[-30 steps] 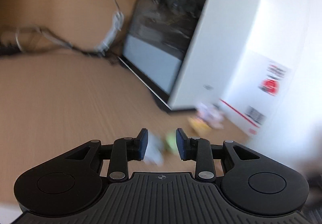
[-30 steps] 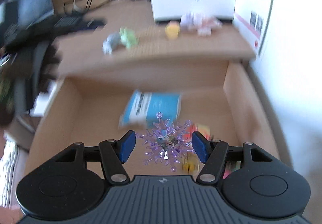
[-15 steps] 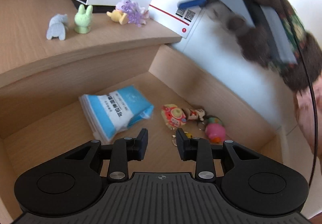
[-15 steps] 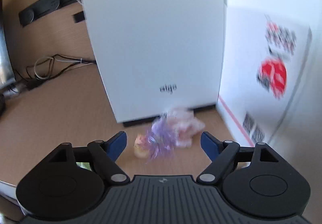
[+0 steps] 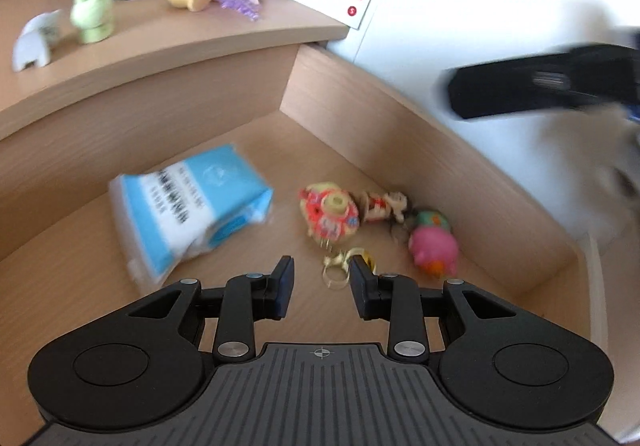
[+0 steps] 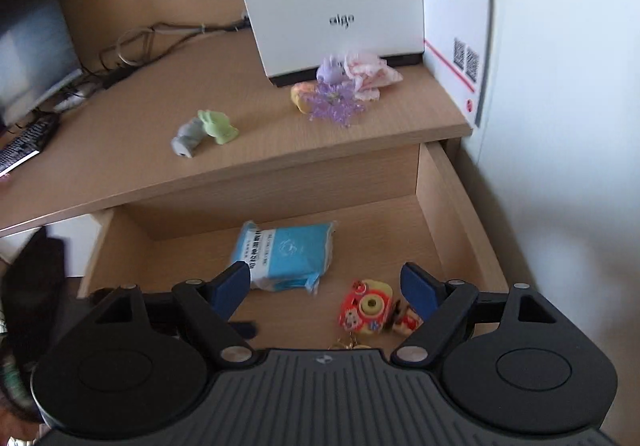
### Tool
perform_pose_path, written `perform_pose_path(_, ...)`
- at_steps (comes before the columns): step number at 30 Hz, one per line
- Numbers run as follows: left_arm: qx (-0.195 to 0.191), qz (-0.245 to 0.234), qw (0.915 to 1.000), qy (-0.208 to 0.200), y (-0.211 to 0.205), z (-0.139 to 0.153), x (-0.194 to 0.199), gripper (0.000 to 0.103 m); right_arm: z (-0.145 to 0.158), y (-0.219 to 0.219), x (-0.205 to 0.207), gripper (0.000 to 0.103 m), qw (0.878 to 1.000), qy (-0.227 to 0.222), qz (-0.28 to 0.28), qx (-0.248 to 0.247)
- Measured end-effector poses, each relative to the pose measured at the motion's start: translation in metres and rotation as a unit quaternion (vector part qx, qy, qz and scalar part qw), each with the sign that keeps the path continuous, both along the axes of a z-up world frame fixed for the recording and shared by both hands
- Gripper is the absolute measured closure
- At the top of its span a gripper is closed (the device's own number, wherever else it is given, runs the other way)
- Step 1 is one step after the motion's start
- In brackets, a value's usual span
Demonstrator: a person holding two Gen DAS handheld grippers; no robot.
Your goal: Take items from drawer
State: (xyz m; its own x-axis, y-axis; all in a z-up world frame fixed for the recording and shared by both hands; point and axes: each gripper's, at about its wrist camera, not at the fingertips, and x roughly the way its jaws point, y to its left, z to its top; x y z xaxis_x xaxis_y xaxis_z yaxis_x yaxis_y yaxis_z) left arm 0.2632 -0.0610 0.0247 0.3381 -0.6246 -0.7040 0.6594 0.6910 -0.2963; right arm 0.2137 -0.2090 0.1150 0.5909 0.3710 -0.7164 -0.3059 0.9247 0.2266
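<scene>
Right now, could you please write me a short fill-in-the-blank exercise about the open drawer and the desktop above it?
1. The blue-and-white plastic packet lies inside the wooden ____.
2. The spiky purple crystal ornament rests on the ____.
3. The pale green rabbit figurine stands beside a ____ figurine.
4. The right claw holds ____.

Missing words: drawer; desktop; grey; nothing

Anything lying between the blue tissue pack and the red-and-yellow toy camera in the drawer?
No. In the right wrist view the blue tissue pack and the toy camera are separated only by bare drawer floor; the left wrist view agrees.
</scene>
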Motion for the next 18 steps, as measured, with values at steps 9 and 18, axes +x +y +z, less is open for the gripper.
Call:
perform_pose_path(9, 0.032, 0.05, 0.9982, 0.015, -0.058, -0.013, 0.034, 0.07, 0.029, -0.033, -0.032, 0.016, 0.998, -0.069, -0.008, 0.004)
perform_pose_path(18, 0.055, 0.036, 0.9979, 0.002, -0.093, -0.031, 0.033, 0.062, 0.028, -0.05, -0.041, 0.015, 0.995, -0.097, -0.004, 0.003)
